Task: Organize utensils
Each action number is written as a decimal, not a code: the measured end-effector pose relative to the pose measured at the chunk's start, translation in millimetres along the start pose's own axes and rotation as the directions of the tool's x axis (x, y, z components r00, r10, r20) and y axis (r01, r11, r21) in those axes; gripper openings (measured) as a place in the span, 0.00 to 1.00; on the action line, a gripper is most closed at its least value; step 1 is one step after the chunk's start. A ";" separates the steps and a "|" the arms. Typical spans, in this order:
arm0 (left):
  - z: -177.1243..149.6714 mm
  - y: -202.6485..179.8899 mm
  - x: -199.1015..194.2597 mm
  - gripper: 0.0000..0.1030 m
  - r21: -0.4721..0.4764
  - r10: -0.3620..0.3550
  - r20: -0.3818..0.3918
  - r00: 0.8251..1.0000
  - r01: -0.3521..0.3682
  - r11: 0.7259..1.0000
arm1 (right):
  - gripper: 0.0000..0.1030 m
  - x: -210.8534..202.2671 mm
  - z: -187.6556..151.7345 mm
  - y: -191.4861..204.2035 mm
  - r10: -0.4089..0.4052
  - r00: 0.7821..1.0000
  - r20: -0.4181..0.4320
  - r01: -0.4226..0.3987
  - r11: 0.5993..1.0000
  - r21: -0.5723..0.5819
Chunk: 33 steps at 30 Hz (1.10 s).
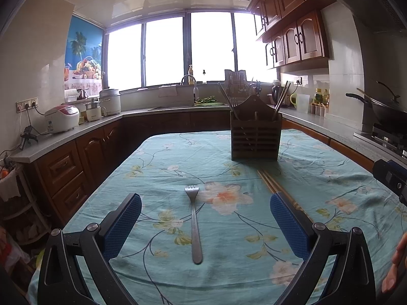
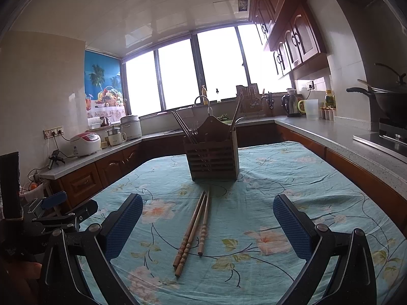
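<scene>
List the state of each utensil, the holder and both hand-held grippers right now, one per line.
Left hand-held gripper: open, empty, straddling the fork.
Right hand-held gripper: open, empty, straddling the chopsticks.
Silver metal fork: flat on the floral tablecloth, tines toward the holder.
Three brown wooden chopsticks: lying loose on the cloth.
Dark slatted wooden utensil holder: upright, already holding some utensils.

- Your windows (image 1: 188,50) are blown out white, backlighting the utensil holder (image 2: 212,157) into near silhouette.
- Fisheye bending curves your cabinets (image 1: 292,40); the corners vignette black.
- Tablecloth (image 2: 279,178) evenly, softly lit.
</scene>
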<state>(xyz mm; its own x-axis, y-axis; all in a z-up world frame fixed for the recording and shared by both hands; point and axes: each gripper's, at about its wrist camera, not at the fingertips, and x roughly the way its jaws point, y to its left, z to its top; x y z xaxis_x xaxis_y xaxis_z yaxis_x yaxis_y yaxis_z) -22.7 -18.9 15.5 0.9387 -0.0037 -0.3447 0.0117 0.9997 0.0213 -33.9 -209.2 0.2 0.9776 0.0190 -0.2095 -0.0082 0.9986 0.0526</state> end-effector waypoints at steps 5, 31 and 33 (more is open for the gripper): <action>0.5 -0.5 -0.1 0.99 0.000 -0.003 -0.001 1.000 0.003 1.000 | 1.00 -0.2 -0.1 -0.3 0.000 1.000 0.000 0.000 1.000 0.000; 5.5 -6.3 4.0 0.99 -0.001 -0.013 -0.011 1.000 0.013 1.000 | 1.00 7.4 0.4 0.7 0.005 1.000 -0.007 -0.005 1.000 0.003; 6.0 -7.2 4.1 0.99 -0.002 -0.014 -0.010 1.000 0.014 1.000 | 1.00 7.7 0.9 -0.9 0.005 1.000 -0.005 -0.005 1.000 0.001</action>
<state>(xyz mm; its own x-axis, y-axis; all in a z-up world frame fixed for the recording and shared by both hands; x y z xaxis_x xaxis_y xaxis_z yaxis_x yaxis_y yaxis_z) -16.8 -26.3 19.5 0.9350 -0.0178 -0.3541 0.0244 0.9996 0.0143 -26.2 -210.0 -0.6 0.9764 0.0240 -0.2146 -0.0126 0.9984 0.0545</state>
